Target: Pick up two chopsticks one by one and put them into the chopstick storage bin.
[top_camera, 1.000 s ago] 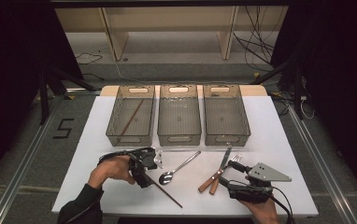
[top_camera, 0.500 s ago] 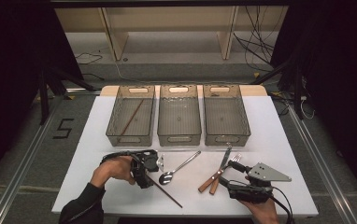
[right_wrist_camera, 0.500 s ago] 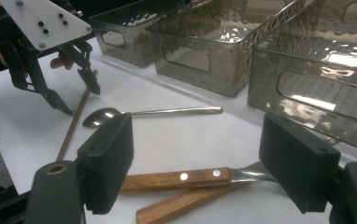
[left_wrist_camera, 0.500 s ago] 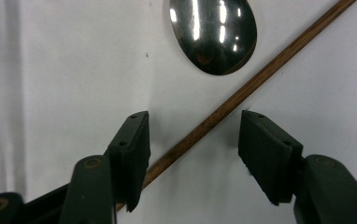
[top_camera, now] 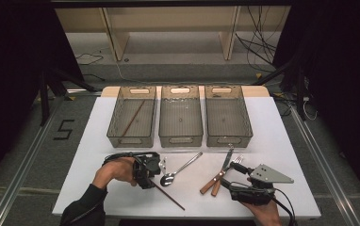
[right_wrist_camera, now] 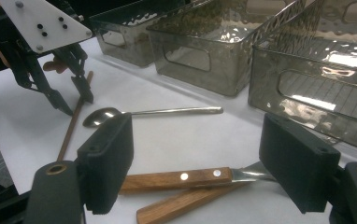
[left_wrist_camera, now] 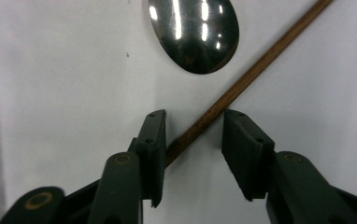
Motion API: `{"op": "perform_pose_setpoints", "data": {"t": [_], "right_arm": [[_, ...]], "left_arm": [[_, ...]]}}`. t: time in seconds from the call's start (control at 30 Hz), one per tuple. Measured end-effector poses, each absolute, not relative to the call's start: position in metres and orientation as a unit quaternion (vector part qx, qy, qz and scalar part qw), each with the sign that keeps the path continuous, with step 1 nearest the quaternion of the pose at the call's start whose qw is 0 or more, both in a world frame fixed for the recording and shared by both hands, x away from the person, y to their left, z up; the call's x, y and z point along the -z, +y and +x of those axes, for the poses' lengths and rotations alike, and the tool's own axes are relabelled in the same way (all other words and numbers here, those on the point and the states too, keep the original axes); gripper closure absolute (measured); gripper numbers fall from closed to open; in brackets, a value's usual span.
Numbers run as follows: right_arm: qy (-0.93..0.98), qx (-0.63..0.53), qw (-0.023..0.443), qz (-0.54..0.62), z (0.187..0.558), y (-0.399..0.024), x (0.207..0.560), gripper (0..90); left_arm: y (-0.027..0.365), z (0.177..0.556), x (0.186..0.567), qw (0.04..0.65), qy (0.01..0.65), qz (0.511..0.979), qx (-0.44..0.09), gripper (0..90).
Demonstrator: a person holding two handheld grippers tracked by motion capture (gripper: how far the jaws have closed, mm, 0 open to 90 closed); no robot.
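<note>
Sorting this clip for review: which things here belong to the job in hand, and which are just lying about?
In hand:
- left claw, jaws just been closing around the chopstick
- chopstick on the table
- left bin, already holding a chopstick

Lying about:
- spoon
- wooden-handled knife and fork
- middle bin, right bin

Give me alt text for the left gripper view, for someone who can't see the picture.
The left gripper points down at a white table, its two black jaws set either side of a thin brown chopstick that runs diagonally between them. The jaws have just been closing, with a gap remaining beside the right-hand pad. A shiny metal spoon bowl lies just beyond the jaws.
</note>
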State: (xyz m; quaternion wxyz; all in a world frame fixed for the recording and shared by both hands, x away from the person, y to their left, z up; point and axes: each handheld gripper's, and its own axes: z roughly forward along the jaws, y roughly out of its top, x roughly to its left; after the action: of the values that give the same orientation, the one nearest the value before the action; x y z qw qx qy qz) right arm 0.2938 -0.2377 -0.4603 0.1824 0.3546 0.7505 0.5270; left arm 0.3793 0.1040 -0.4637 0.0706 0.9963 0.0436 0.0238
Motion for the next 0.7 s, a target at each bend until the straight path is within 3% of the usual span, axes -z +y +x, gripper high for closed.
{"op": "perform_pose_setpoints", "data": {"t": [0.7], "right_arm": [[0.748,-0.532,0.168,0.359,0.2957,-0.2387,0.4615,27.0]], "left_arm": [[0.1017,0.3720,0.4639,0.070,0.002,0.997,-0.025,76.1]]}}
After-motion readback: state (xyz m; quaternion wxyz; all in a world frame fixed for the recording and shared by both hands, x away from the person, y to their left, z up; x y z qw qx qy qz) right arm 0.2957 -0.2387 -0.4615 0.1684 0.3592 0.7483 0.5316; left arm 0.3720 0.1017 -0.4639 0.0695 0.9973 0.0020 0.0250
